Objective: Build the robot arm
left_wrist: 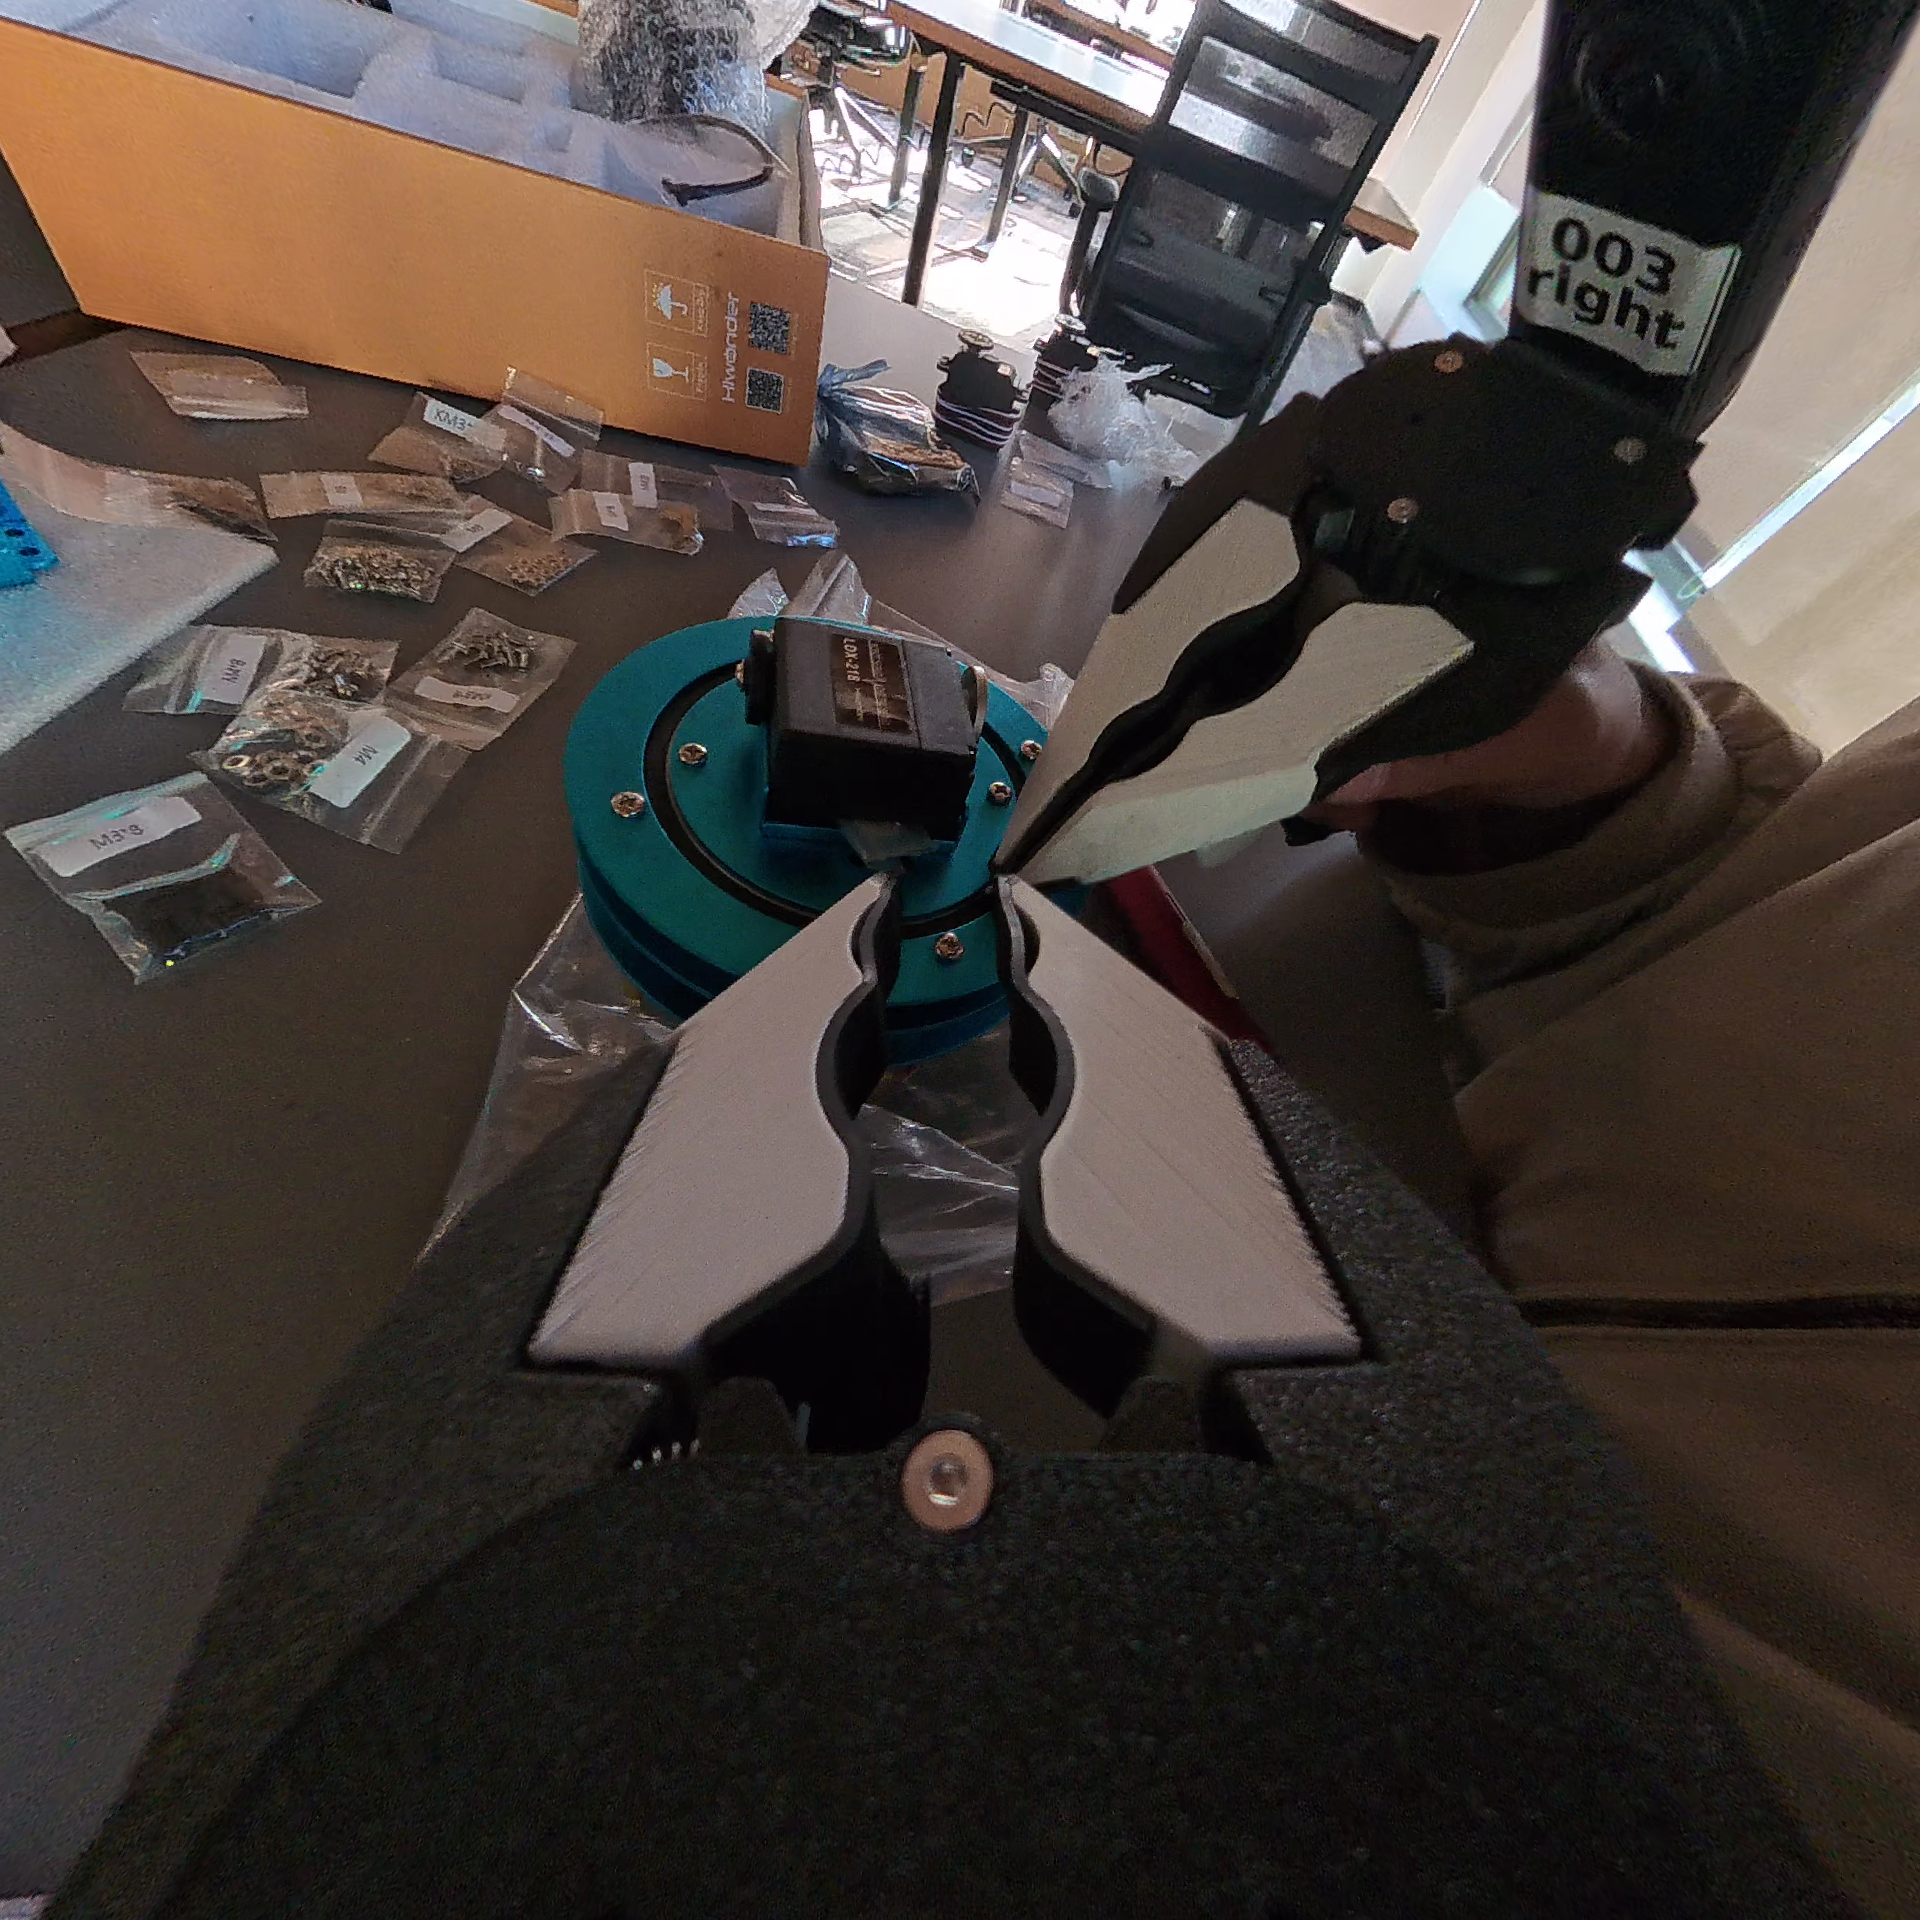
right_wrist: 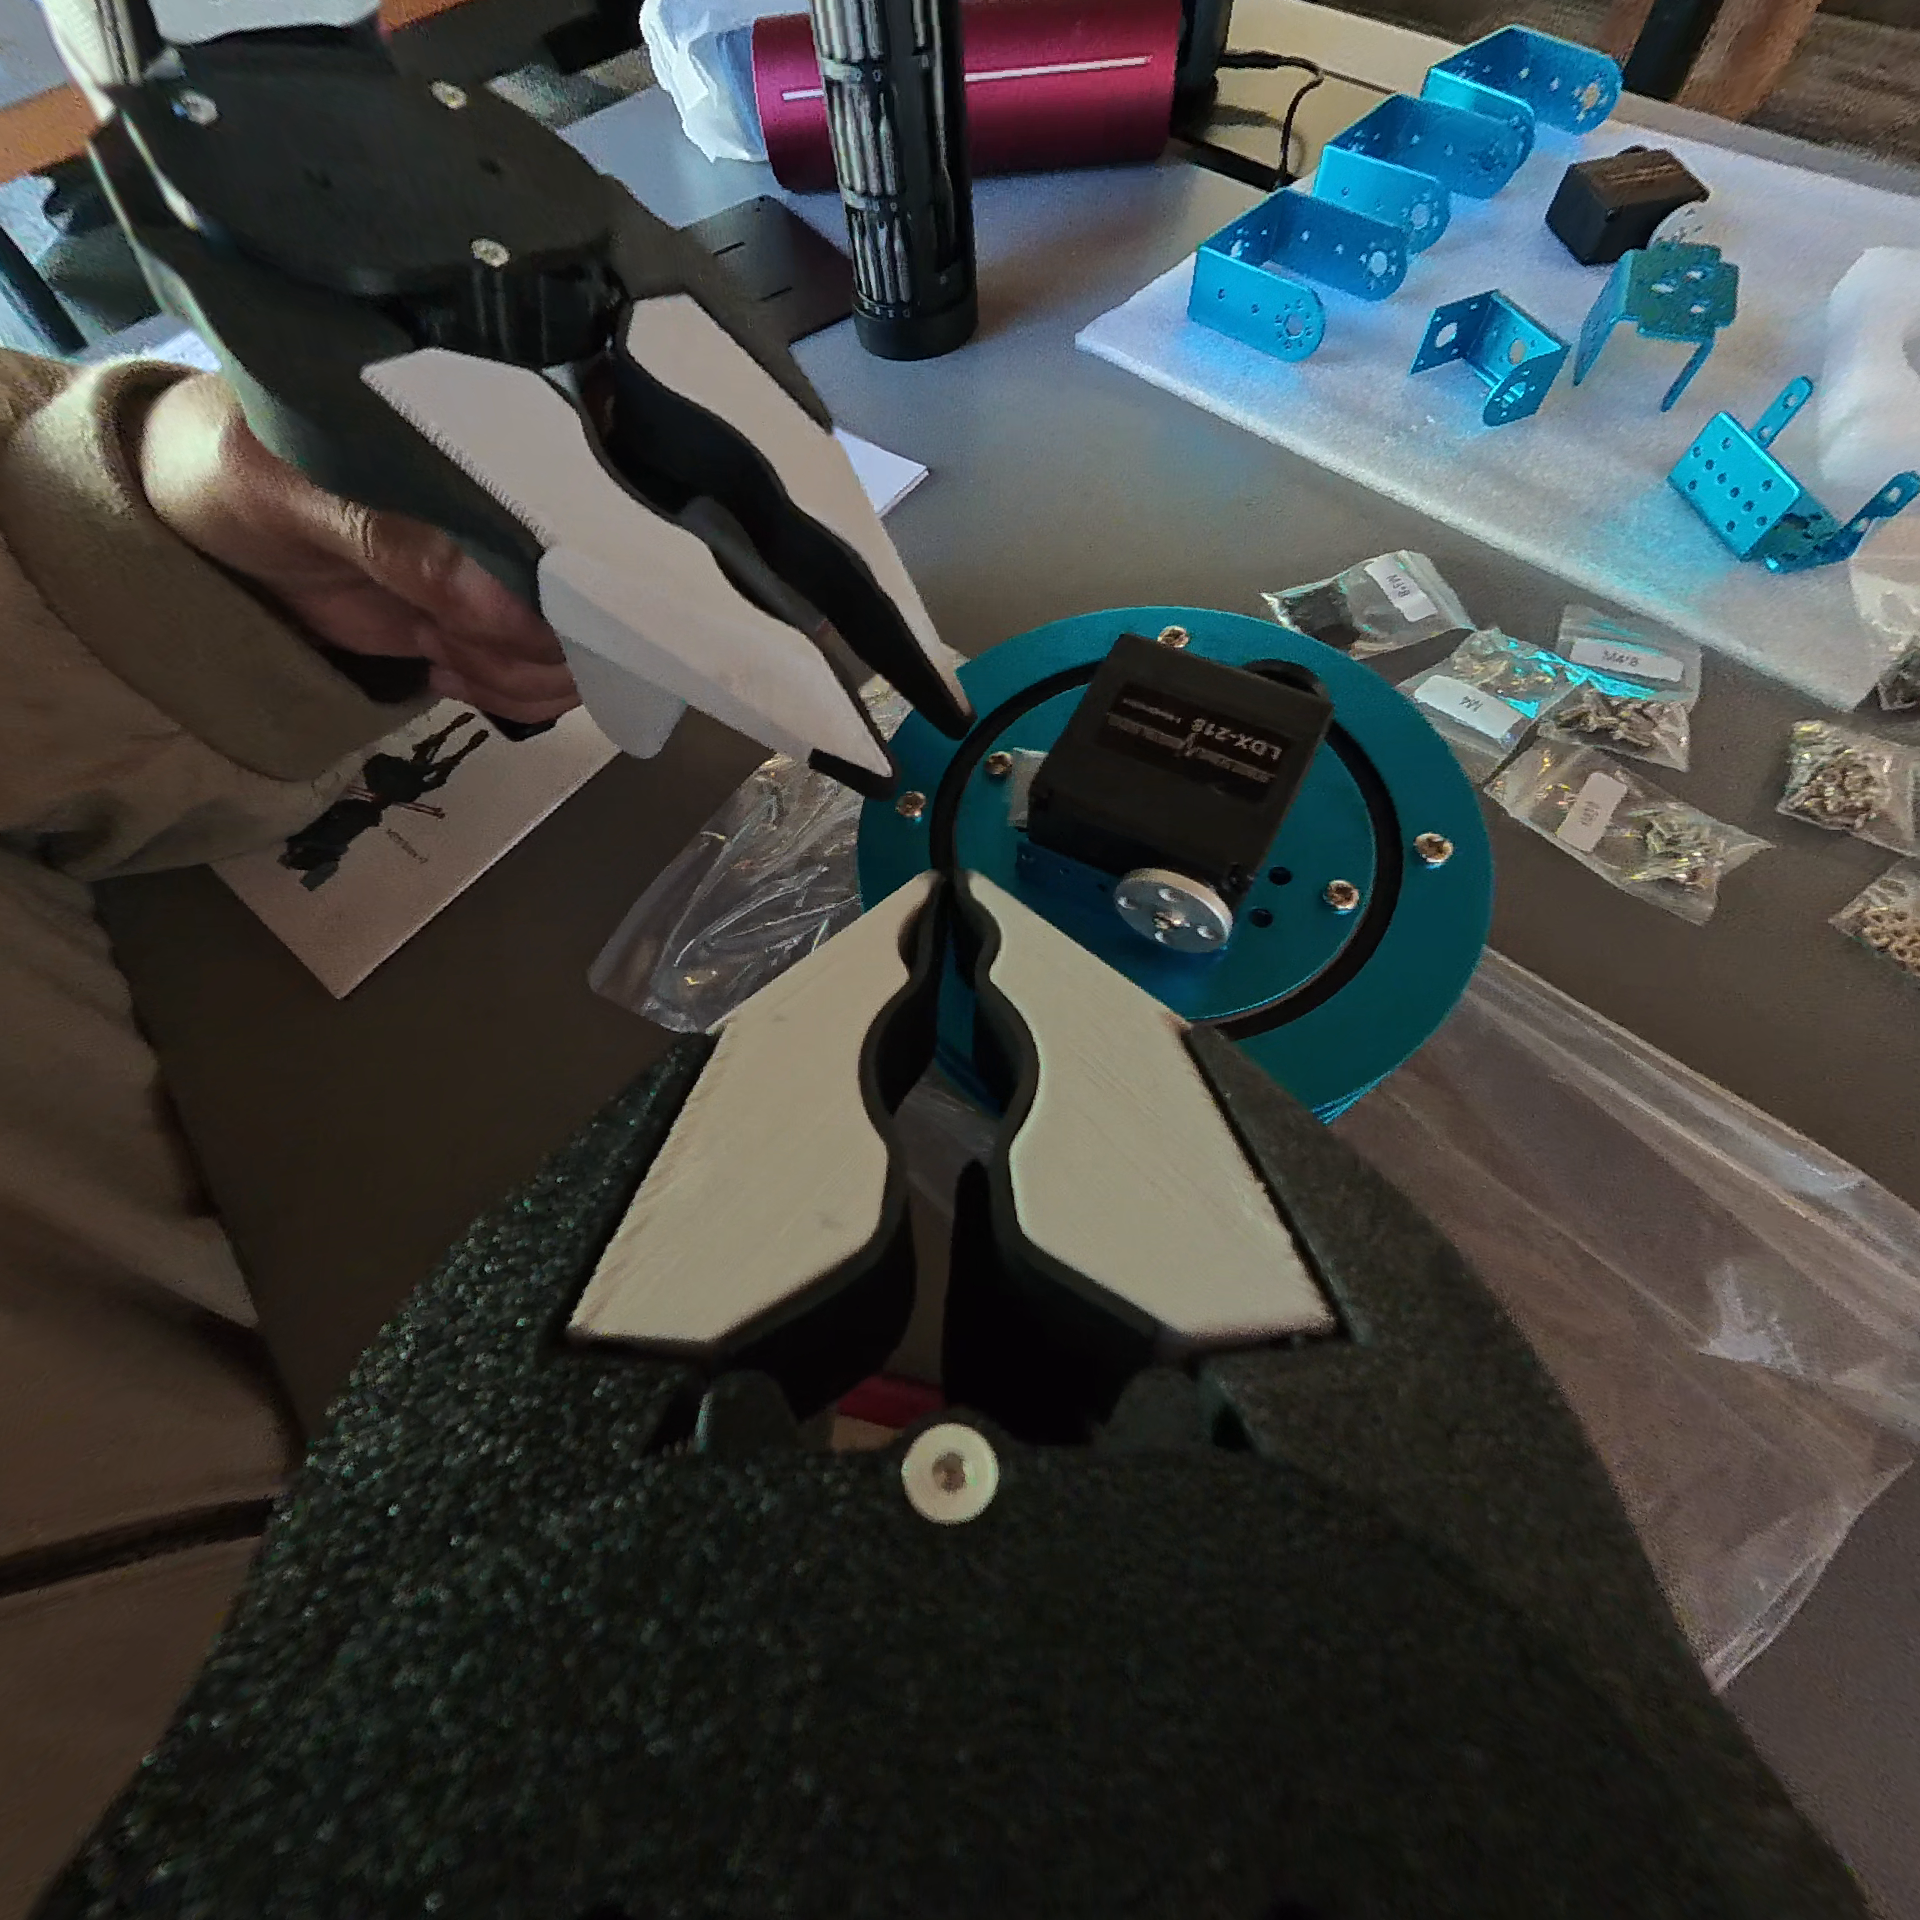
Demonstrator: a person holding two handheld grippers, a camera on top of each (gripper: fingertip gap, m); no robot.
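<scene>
A round teal base [left_wrist: 644, 748] stands on a clear plastic bag on the dark table, with a black servo [left_wrist: 862, 717] mounted on top. My left gripper [left_wrist: 945, 883] is open by a narrow gap, its tips just over the base's near rim. My right gripper [left_wrist: 1003, 862] comes in from the right, jaws together, its tips at the same rim. In the right wrist view my right gripper [right_wrist: 954, 881] is shut at the edge of the base [right_wrist: 1444, 769]. The left gripper [right_wrist: 920, 748] hovers over the outer ring beside the servo [right_wrist: 1174, 769]. Neither holds anything that I can see.
Small bags of screws [left_wrist: 343, 769] lie left of the base, with an orange cardboard box [left_wrist: 416, 239] behind. Blue metal brackets [right_wrist: 1371, 249] sit on white foam. A black cylinder [right_wrist: 904, 177], a red cylinder [right_wrist: 1039, 94] and a printed sheet [right_wrist: 416, 831] lie nearby. Spare servos [left_wrist: 977, 400] stand at the back. Both grippers' tips are close together, under 4 cm apart. The right tips stand about 4 centimeters off the servo [right_wrist: 1174, 769]. Seen from the left wrist view [left_wrist: 902, 682] as well.
</scene>
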